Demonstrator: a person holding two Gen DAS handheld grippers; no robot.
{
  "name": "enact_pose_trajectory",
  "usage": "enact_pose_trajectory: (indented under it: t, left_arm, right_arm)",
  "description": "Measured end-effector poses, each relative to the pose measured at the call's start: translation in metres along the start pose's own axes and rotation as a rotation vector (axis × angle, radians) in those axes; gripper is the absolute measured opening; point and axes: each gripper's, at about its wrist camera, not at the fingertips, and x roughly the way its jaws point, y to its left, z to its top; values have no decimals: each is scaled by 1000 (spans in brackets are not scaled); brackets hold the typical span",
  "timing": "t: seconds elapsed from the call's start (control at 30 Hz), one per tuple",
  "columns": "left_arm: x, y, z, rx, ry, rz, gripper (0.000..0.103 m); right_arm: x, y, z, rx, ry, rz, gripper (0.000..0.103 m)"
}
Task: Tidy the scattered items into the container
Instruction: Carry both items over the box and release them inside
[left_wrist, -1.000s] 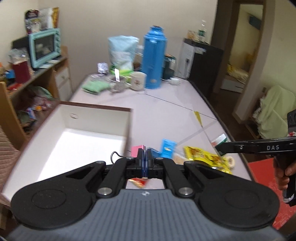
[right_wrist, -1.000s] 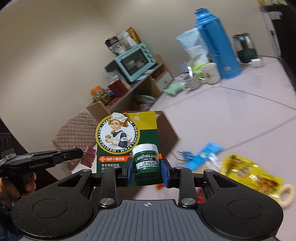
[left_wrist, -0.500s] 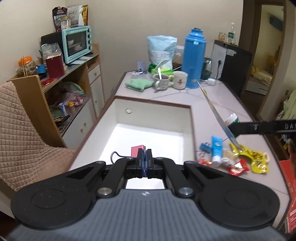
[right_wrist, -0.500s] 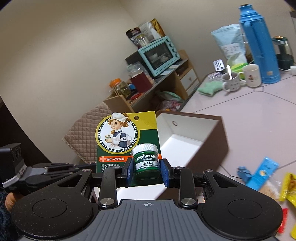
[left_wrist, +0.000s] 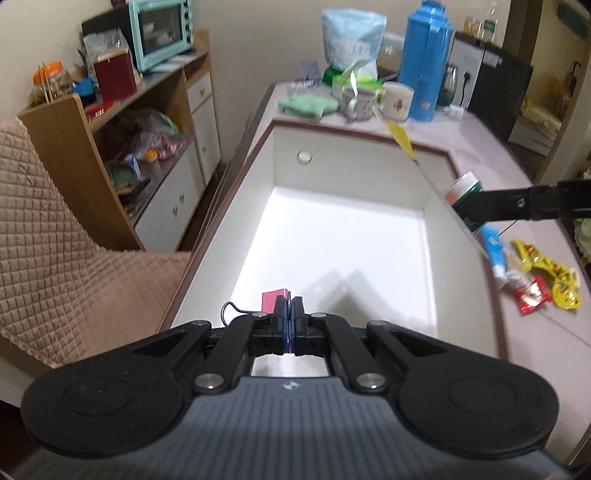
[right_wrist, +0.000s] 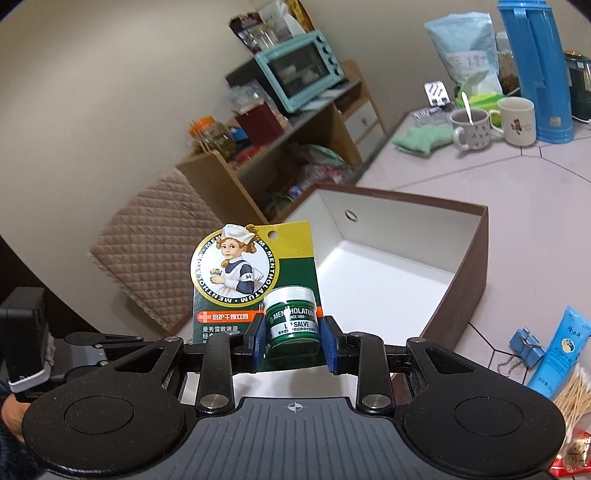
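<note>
A pale tiled counter (right_wrist: 517, 206) fills the right of both views, a blue flask (right_wrist: 532, 70) at its far end and a teal oven (right_wrist: 295, 70) on shelves at upper left. The brown box (left_wrist: 461, 221) with white inside sits mid-frame. The left gripper (left_wrist: 287, 325) hangs over its near end, fingers pressed together on a pink clip (left_wrist: 274, 301) — black wire loop at its side. The right gripper (right_wrist: 291, 343) clamps a lip salve card (right_wrist: 255, 280), upright by the box's near corner. Snack packets (left_wrist: 546, 277) and a blue tube (right_wrist: 561, 350) lie at lower right.
</note>
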Motion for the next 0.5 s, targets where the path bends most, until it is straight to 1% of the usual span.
enact_pose_trajectory:
  t: [0.07,0.1,0.2,0.5]
  left_arm:
    - [7,6,0,-6,27,-1,0]
    - [9,8,0,-7,35,-4,3]
    - [10,12,1,-12,44,-9,8]
    - [-14,25,5,-38,25,-16,8]
  right_arm:
    - [8,-1,1,-3,22,-23,30]
    - [12,-2,1,-5,33,-33,30]
    - [24,0,1,-24,66,-60,30]
    - [70,17,-1,-124,200,-137,30]
